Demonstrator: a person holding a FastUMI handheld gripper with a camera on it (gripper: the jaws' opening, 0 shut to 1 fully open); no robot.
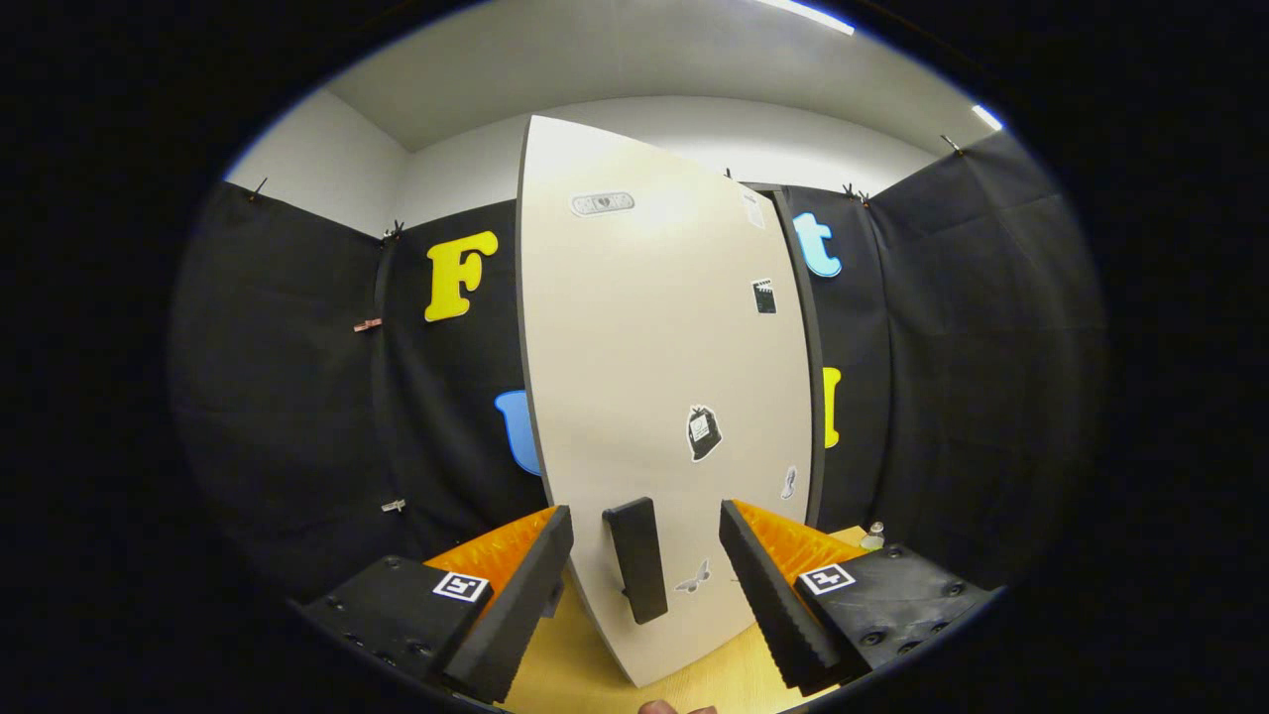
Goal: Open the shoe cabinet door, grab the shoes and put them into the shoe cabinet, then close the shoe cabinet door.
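The shoe cabinet door (654,377) is a tall cream panel with several small stickers, standing straight ahead of me. Its dark upright handle (636,560) sits low on the panel, between my two fingers and slightly beyond their tips. My gripper (646,531) is open, with a clear gap on each side of the handle, touching nothing. The door's left edge faces me and its right edge meets a dark frame (808,397).
Black cloth walls close in on the left, right and behind the door. A light wooden floor (694,684) lies below the door. A small bottle (872,536) stands on the floor to the right, beyond my right finger.
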